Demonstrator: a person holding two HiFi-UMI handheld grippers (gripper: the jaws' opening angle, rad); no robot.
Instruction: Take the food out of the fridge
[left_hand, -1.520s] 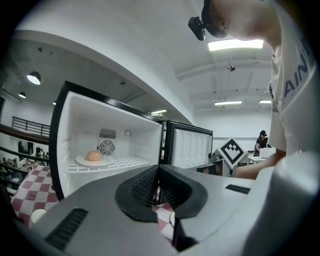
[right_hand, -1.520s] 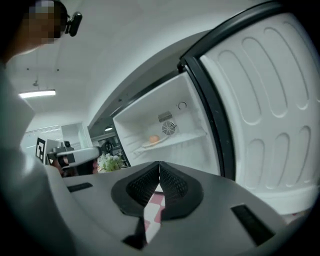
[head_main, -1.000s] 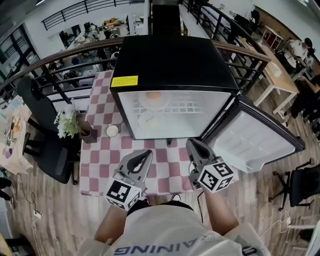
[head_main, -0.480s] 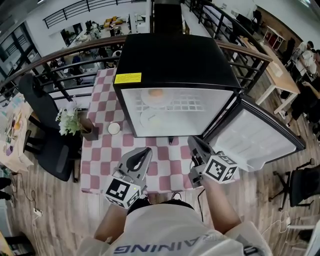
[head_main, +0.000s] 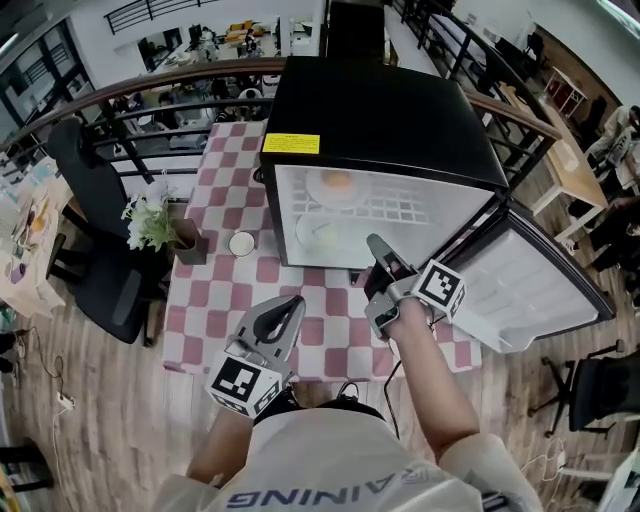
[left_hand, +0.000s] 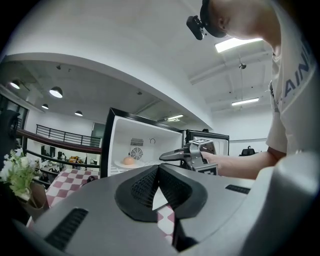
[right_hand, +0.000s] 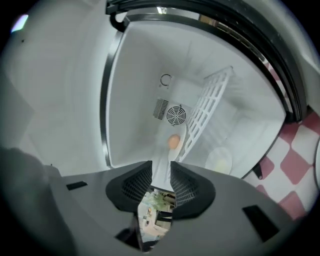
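Now right claw (head_main: 376, 246) at fridge (head_main: 385, 105) edge, just parting, empty; left claw (head_main: 291, 304) closed.

I'm watching a person in a white short-sleeved T-shirt (head_main: 330, 455) with dark block letters across the front, of which only "AINING" shows. Each hand carries a smooth grey shell that tapers to a pointed beak: the left gripper (head_main: 293, 303) and the right gripper (head_main: 375, 243). At the rear of each sits a white marker cube (head_main: 243, 385) printed with black square patterns. In the gripper views the pads (left_hand: 142, 187) are black with a fine cross-hatched grid, set in a black surround. Dark rectangular slots (right_hand: 255, 215) flank them on the grey body. The right gripper's jaws have just been opening, with nothing between them. A small black camera (left_hand: 196, 26) rides on the head.
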